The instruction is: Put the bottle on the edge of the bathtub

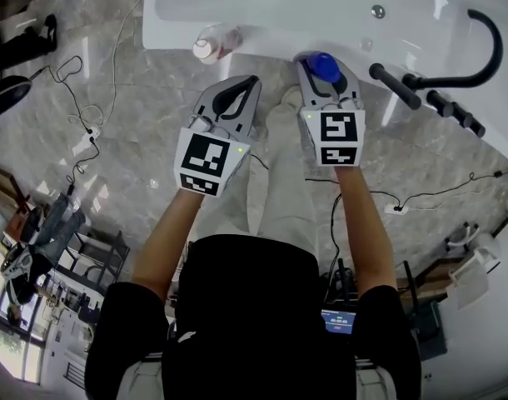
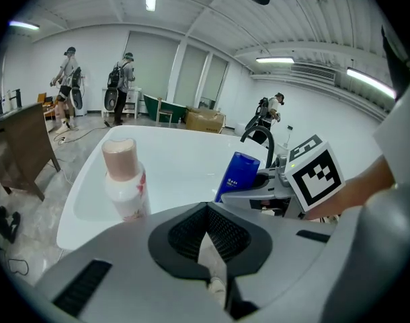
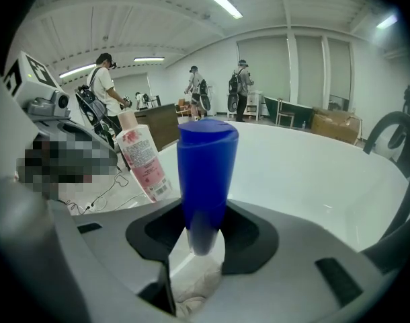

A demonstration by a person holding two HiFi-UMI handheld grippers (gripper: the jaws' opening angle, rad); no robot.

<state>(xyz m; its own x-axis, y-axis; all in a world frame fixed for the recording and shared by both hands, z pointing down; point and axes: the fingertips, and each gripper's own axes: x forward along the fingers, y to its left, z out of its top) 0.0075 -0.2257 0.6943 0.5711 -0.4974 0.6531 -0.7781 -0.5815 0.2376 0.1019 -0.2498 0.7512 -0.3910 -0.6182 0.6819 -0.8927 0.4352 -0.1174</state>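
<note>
A blue bottle (image 1: 325, 65) stands upright between the jaws of my right gripper (image 1: 324, 60), which is shut on it at the front rim of the white bathtub (image 1: 262, 44). In the right gripper view the blue bottle (image 3: 205, 173) fills the gap of the gripper (image 3: 203, 214). A white and pink bottle (image 1: 213, 43) stands on the tub's rim to the left. My left gripper (image 1: 249, 84) hovers just below and right of that bottle, shut and empty. In the left gripper view the pink bottle (image 2: 124, 180) stands ahead and left of the gripper (image 2: 206, 208).
A black curved faucet (image 1: 480, 50) and black handles (image 1: 395, 87) sit at the tub's right end. Cables (image 1: 77, 107) trail over the marble floor at the left. The person's leg and shoe (image 1: 284, 111) are between the grippers. Other people stand far off in the room.
</note>
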